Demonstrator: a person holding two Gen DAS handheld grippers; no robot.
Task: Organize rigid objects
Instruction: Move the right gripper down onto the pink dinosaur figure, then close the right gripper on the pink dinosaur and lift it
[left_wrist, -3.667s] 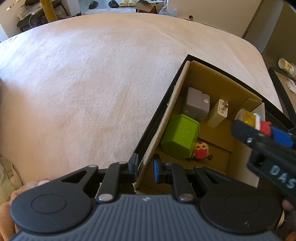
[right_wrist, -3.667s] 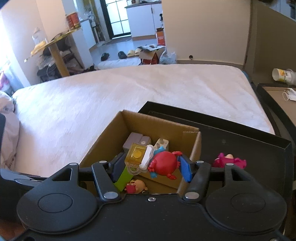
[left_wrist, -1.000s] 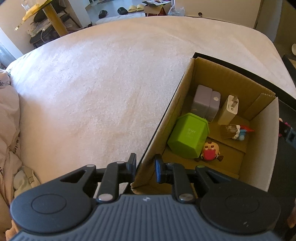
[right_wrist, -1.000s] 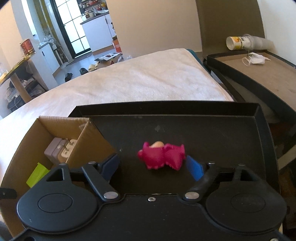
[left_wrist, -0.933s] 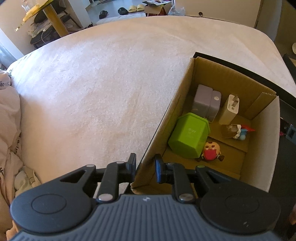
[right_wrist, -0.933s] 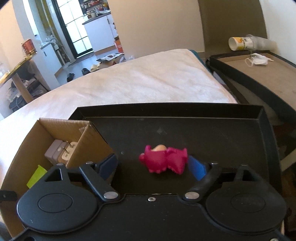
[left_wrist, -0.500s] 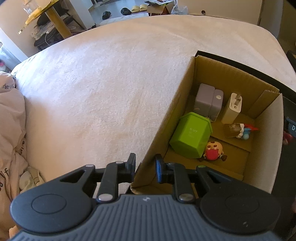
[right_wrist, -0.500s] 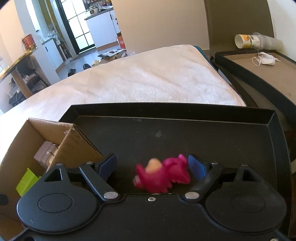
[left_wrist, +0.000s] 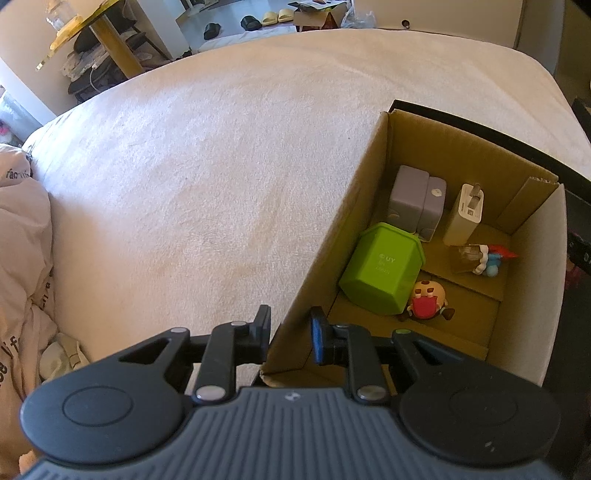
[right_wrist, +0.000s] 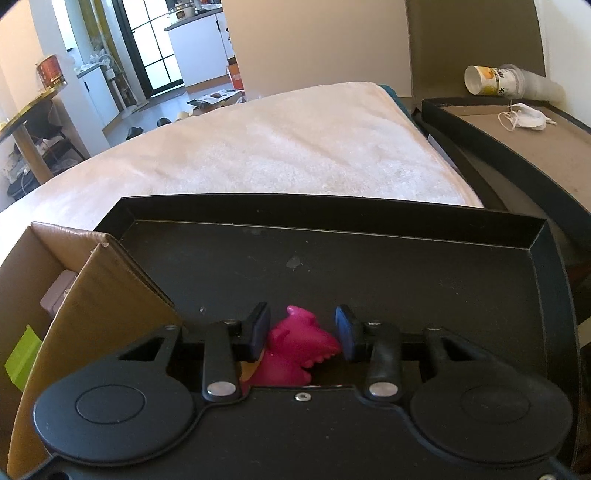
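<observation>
While the left gripper (left_wrist: 290, 330) straddles the near-left wall of the box (left_wrist: 373, 177), one finger (left_wrist: 263, 325) outside and the blue-padded one (left_wrist: 318, 334) inside, its jaws stand a little apart; whether they actually pinch the wall I can't tell. The box sits in a black tray (right_wrist: 406, 273) w/ a low raised rim, on a bed (left_wrist: 207, 155) covered in a pale, nappy blanket. Beyond the box's left wall the blanket runs wide and flat; crumpled bedding (left_wrist: 22, 240) lies at the far left edge.

Box is brown corrugated cardboard, flaps upright. Inside: a green hard-plastic tub (left_wrist: 380, 271) w/ faceted sides, lying tilted; two grey blocks (left_wrist: 417, 201) side by side at the back; a cream charger (left_wrist: 465, 216) standing next to them; a small red-and-tan figure (left_wrist: 426, 301) touching the tub's lower corner; a clear-and-blue toy (left_wrist: 480, 256) by the right wall.

Tray floor is matte black, scuffed, mostly bare ahead of the right gripper (right_wrist: 303, 334). The pink toy (right_wrist: 295, 347), glossy w/ a jagged edge, sits between the right jaws, which are partly open: left pad against it, right pad just beside its tip, contact unclear.
</observation>
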